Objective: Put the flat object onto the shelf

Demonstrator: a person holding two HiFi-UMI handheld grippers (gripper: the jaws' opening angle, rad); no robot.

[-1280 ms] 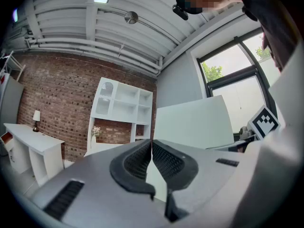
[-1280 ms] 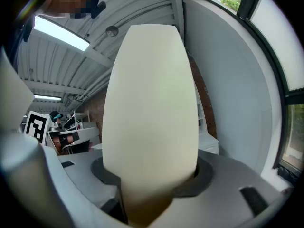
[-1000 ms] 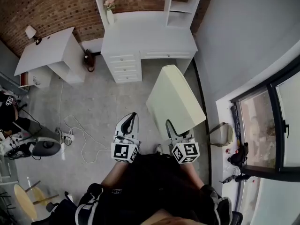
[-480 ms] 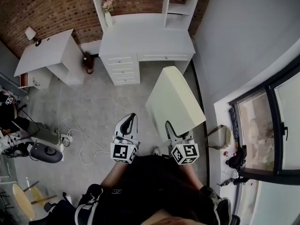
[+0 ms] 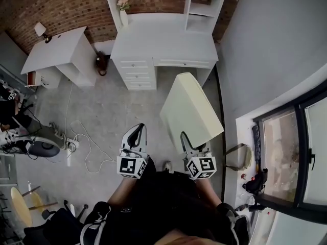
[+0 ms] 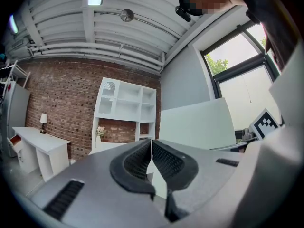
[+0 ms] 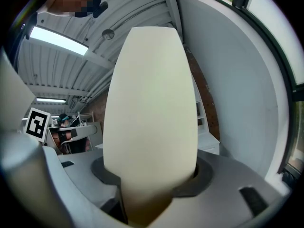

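Since a second ago the whole room has slid a little to the right in the head view. The left gripper (image 5: pixel 136 132) has drifted slightly left, while the cream flat panel (image 5: pixel 191 111) has kept its place in the right gripper (image 5: pixel 194 143).

Grey concrete floor (image 5: pixel 112 106) fills the middle. A red brick wall (image 5: pixel 56 4) bounds it at the top and a plain grey wall (image 5: pixel 271 45) on the right, with a dark-framed window (image 5: pixel 296 152) lower down on that side. Against the brick stands a white wooden desk with drawers (image 5: pixel 163 45), and a white open shelf unit (image 5: pixel 202 9) sits along its back edge.

The cream flat panel is held in the air in front of the desk, well short of the shelf unit, its far end pointing toward the desk. A small white side table (image 5: pixel 56 52) stands left of the desk, apart from it.

The right gripper pinches the panel's near end, with its two pads pressed against the panel's faces. The panel's edge fills that gripper's view. The left gripper is just beside it, its jaws pressed together with nothing between them, pointing toward the desk.

A white cable (image 5: pixel 87 147) loops on the floor to the left. A slim white vase with pink flowers (image 5: pixel 123 14) stands at the desk's left rear corner. A small white lamp (image 5: pixel 41 30) sits on the side table's far corner.
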